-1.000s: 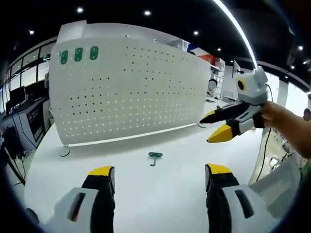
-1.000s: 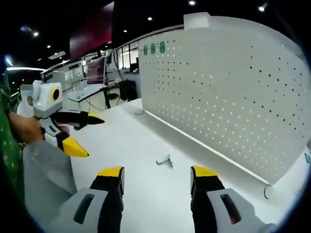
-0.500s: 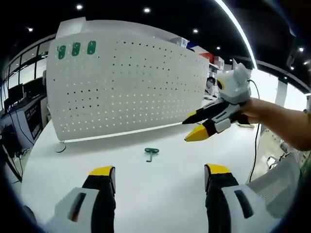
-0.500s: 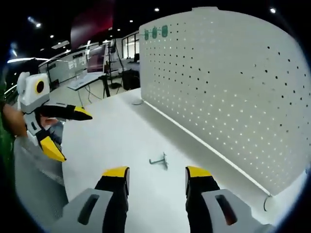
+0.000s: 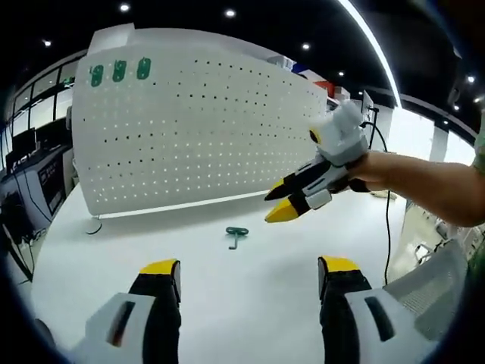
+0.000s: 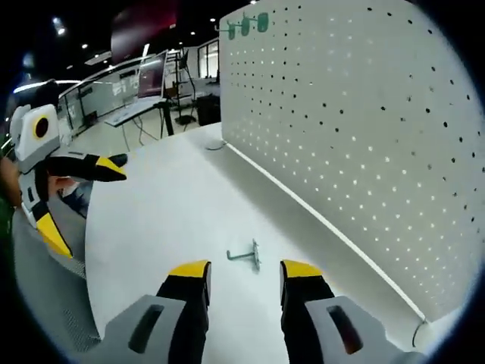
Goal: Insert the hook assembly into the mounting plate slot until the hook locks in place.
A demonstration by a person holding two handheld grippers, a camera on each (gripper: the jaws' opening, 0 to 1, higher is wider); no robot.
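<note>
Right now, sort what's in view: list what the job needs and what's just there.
Job:
hook, lying on the table
pegboard, standing upright behind it
right gripper, open, closing on the hook
left gripper, open

Just there:
green tags at the pegboard's top corner
cable at the pegboard's foot
desks and monitors in the background

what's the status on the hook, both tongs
Both tongs open, holding nothing. Right tongs closing in on green hook, which lies flat on white table, not yet picked up. Left tongs hang back. Pegboard upright behind, path clear.
</note>
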